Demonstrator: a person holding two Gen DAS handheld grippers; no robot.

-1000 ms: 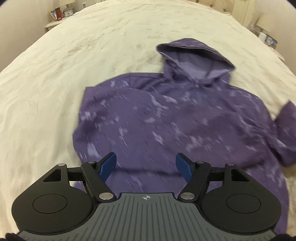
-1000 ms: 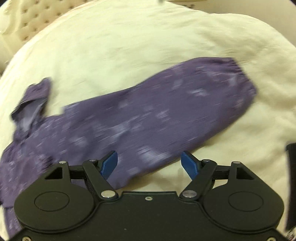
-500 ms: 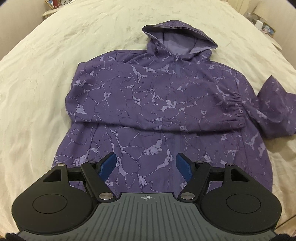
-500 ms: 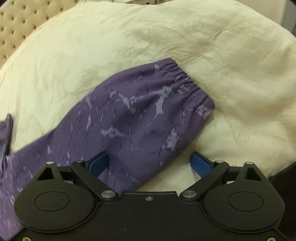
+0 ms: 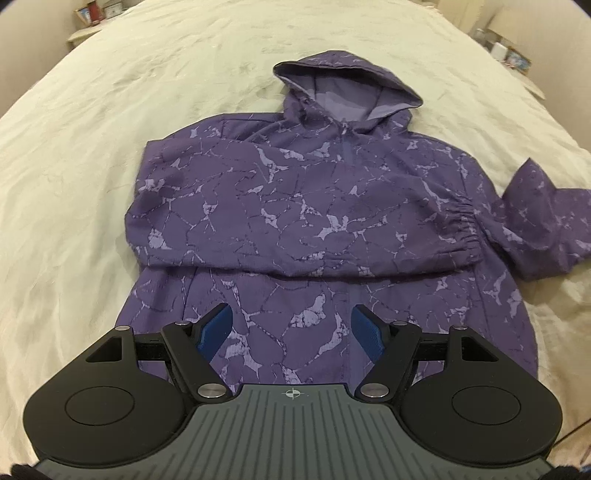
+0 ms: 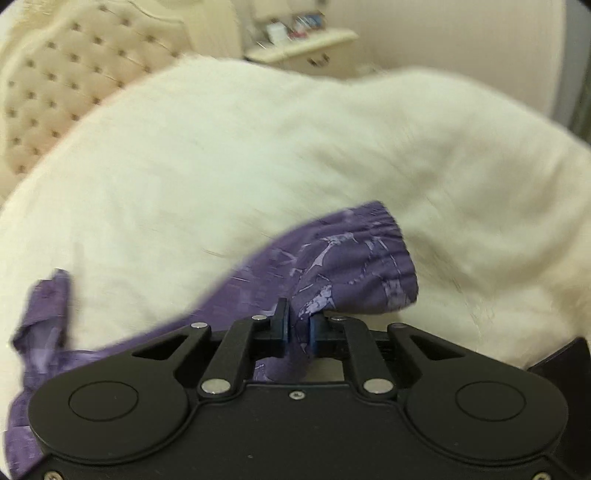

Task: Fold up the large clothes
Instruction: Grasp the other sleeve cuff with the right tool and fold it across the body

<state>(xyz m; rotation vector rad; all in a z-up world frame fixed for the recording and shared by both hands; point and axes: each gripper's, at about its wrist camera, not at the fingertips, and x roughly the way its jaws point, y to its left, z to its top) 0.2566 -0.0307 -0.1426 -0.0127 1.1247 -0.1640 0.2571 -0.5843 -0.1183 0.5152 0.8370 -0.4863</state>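
A purple marbled hoodie (image 5: 303,229) lies face up on the cream bed (image 5: 74,177), hood (image 5: 343,92) away from me. One sleeve is folded across the chest, its cuff (image 5: 461,229) at the right. My left gripper (image 5: 291,325) is open and empty, above the hoodie's lower front. My right gripper (image 6: 298,325) is shut on the other sleeve (image 6: 347,266) just behind its gathered cuff, lifting it off the bed. That sleeve also shows in the left wrist view (image 5: 543,225) at the right.
A tufted cream headboard (image 6: 55,92) stands at the bed's far end. Nightstands with small items stand beside the bed (image 5: 92,14) (image 6: 303,40). A dark object (image 6: 561,358) shows at the right wrist view's right edge.
My right gripper closed on the outstretched sleeve near its cuff and began lifting it. My left gripper stayed open and drew back slightly above the hoodie's lower front.
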